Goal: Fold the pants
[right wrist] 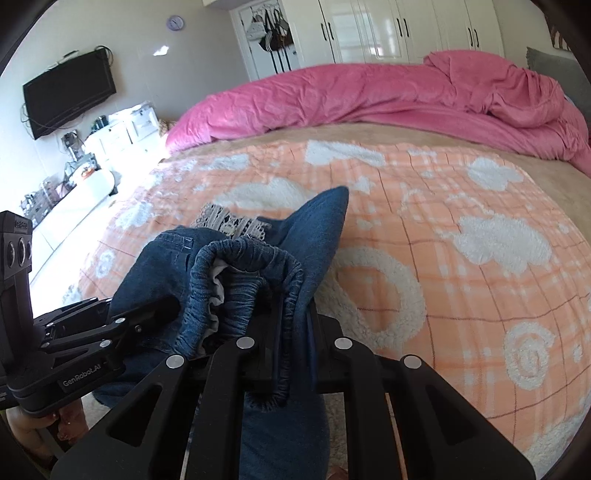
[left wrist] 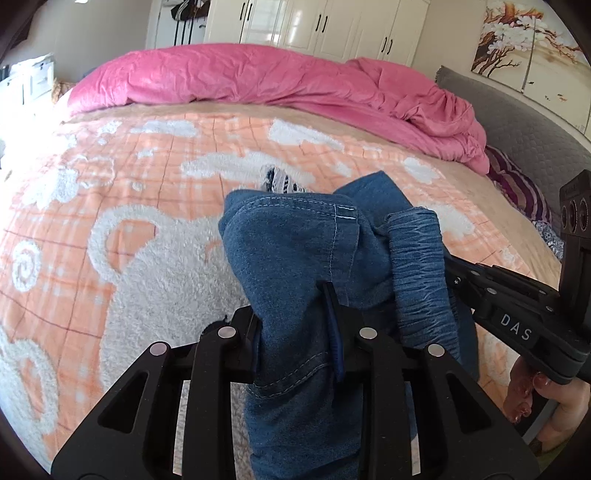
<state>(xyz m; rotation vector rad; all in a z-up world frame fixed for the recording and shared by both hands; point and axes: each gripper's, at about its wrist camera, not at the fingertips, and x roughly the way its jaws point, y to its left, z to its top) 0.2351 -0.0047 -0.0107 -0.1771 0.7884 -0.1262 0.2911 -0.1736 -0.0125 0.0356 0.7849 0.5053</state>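
Blue denim pants (left wrist: 295,251) with a gathered elastic waistband (left wrist: 421,266) hang bunched between both grippers above the bed. In the left wrist view my left gripper (left wrist: 291,314) is shut on a stitched denim fold. My right gripper (left wrist: 456,282) comes in from the right, clamped on the waistband. In the right wrist view the right gripper (right wrist: 291,317) pinches the waistband (right wrist: 240,273) of the pants (right wrist: 317,229), and the left gripper (right wrist: 155,310) grips the denim at the left. A bit of white lace trim (right wrist: 231,221) shows behind the fabric. The pant legs drop out of sight below.
An orange plaid blanket (left wrist: 155,192) with fleecy white shapes covers the bed. A crumpled pink duvet (left wrist: 280,81) lies along its far side, with a grey headboard (left wrist: 524,122) to the right. A wall TV (right wrist: 70,96) and white wardrobes (right wrist: 391,29) stand beyond. A hand (left wrist: 532,398) holds the right gripper.
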